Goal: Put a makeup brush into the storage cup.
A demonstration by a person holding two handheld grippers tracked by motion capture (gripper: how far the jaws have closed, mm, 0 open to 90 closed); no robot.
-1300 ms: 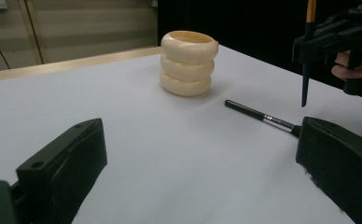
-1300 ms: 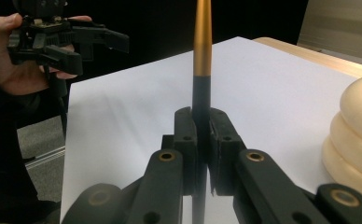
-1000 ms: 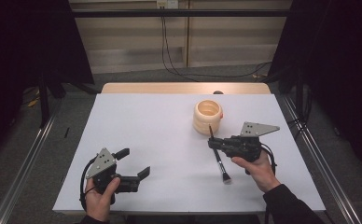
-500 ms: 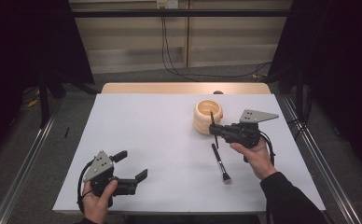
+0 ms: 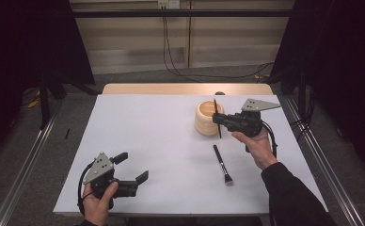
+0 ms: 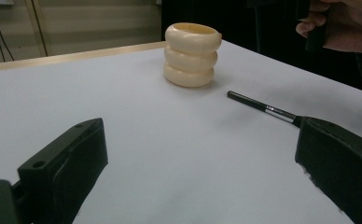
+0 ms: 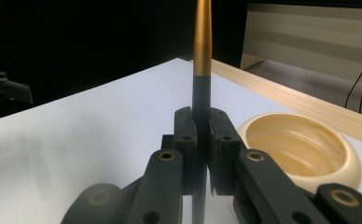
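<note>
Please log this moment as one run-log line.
right tongs: shut on upright brush beside holder | left tongs: open | second brush: on table

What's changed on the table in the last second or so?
The right gripper, shut on a slim black-and-gold brush, carried it up the table to the cream holder. The other brush, the holder and the left gripper stayed put.

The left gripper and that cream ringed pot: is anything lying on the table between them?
Mostly bare white table. In the left gripper view, past the open left gripper, a black brush lies off to one side, short of the pot.
</note>
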